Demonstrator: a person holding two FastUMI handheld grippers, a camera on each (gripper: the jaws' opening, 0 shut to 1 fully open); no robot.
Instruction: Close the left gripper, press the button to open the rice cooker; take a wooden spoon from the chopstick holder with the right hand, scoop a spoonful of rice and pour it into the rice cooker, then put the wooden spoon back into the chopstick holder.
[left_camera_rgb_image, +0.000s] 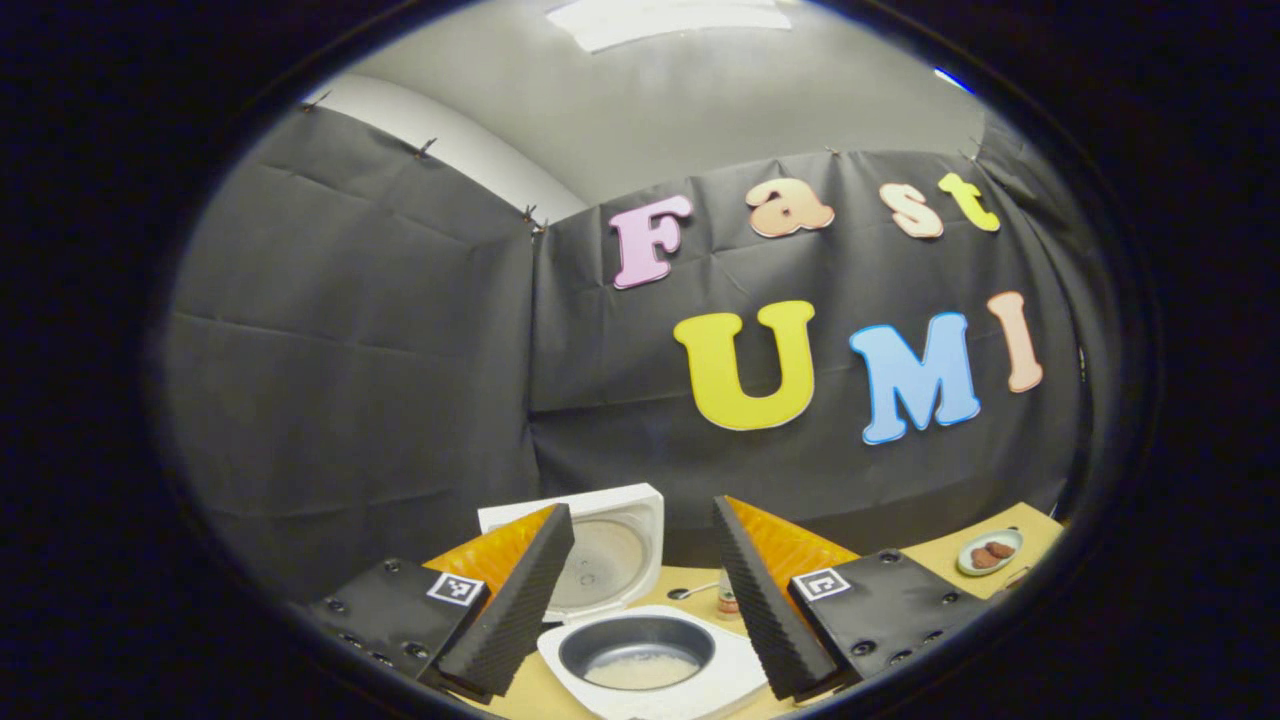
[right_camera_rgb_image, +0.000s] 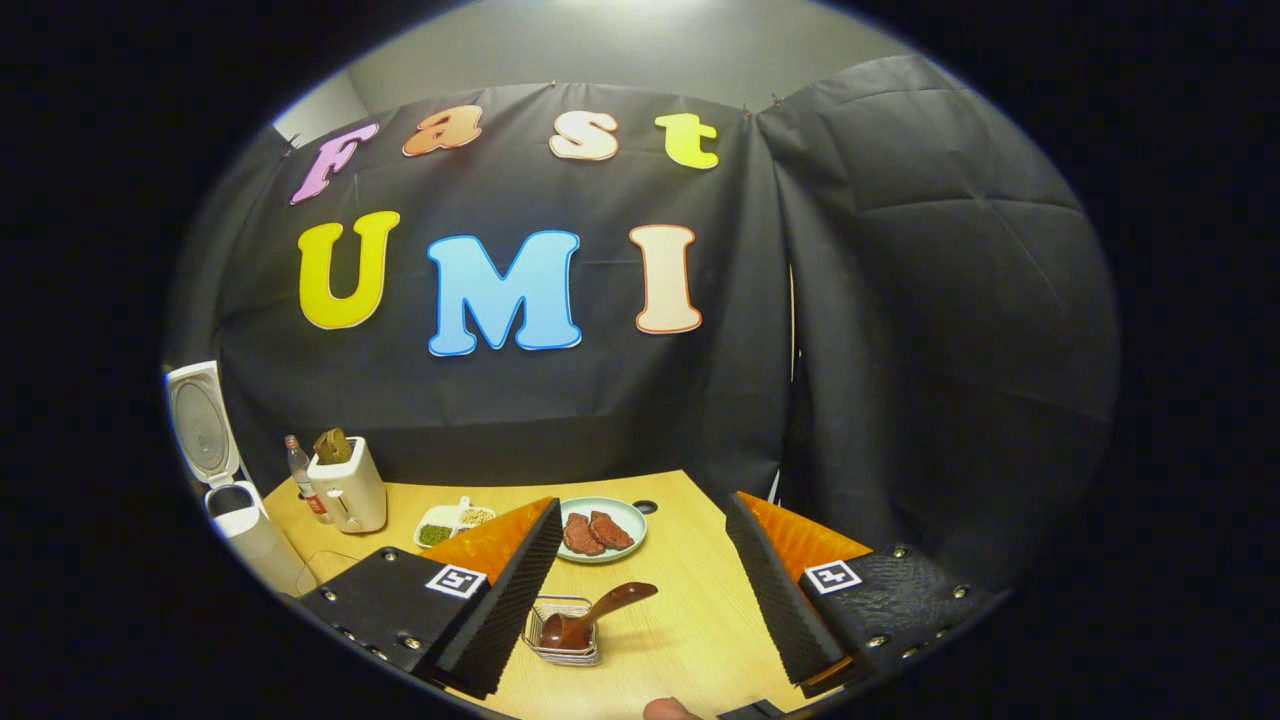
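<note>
On the tabletop (right_camera_rgb_image: 690, 600), left gripper view: cooker (left_camera_rgb_image: 650, 655) sits low between the left gripper's (left_camera_rgb_image: 640, 600) fingers, lid (left_camera_rgb_image: 605, 550) swung up and back, standing behind the pot. Rice lies pale in the bottom of the dark inner pot. Fingers spread wide, nothing between them, raised above the cooker. Small plate (left_camera_rgb_image: 990, 553) with two brown pieces far right on the wood.

Right gripper view: right gripper (right_camera_rgb_image: 645, 600) hangs over the tabletop, fingers parted, holding nothing. Between them, nearer the left finger, a wire holder (right_camera_rgb_image: 562, 640) with the wooden spoon (right_camera_rgb_image: 595, 615) in it; bowl end down in the basket, handle slanting up and to the right, over the rim. Beyond the holder, a plate (right_camera_rgb_image: 600, 530) with two reddish-brown pieces. Left of that, a small divided dish (right_camera_rgb_image: 452, 522) with green and pale contents. Further left, a toaster (right_camera_rgb_image: 347, 490) with something brown sticking out the top, a bottle (right_camera_rgb_image: 303, 475) just beside it. Cooker at far left edge, lid open and upright.
</note>
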